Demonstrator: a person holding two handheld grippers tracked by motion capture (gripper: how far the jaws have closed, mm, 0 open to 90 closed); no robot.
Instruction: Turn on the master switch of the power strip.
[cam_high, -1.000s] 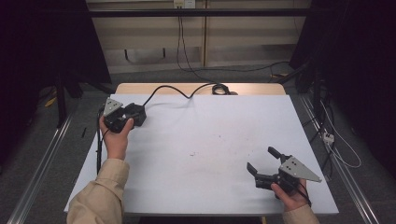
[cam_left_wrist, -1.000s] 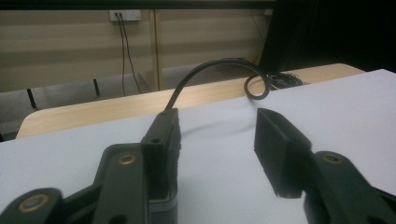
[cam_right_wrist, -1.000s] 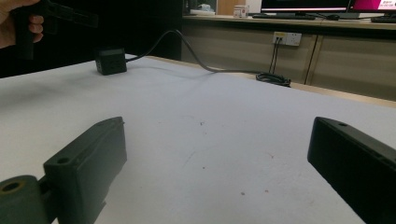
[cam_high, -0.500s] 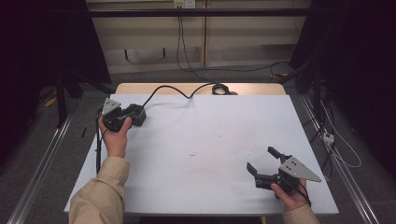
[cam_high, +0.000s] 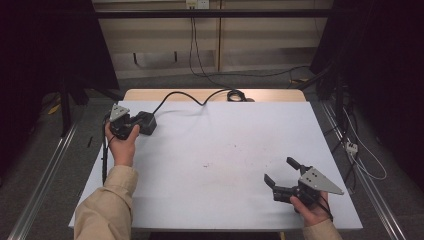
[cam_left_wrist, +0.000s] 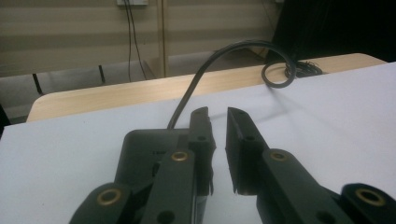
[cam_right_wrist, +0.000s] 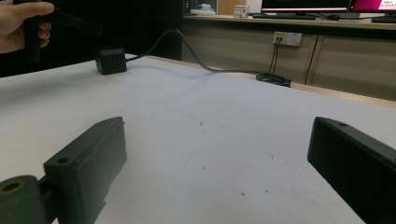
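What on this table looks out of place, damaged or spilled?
Nothing looks damaged or spilled. The white table carries a black box near its far left corner, with a black cable running to a coil at the far edge. Only a few small dark specks mark the middle.

A white sheet covers the table (cam_high: 215, 165), leaving a strip of pale wood bare along the far edge. A black box (cam_high: 144, 122) sits on the sheet at the far left. Its black cable (cam_high: 185, 96) runs right to a coil (cam_high: 235, 95) on the wood strip. Small dark specks mark the sheet's middle.
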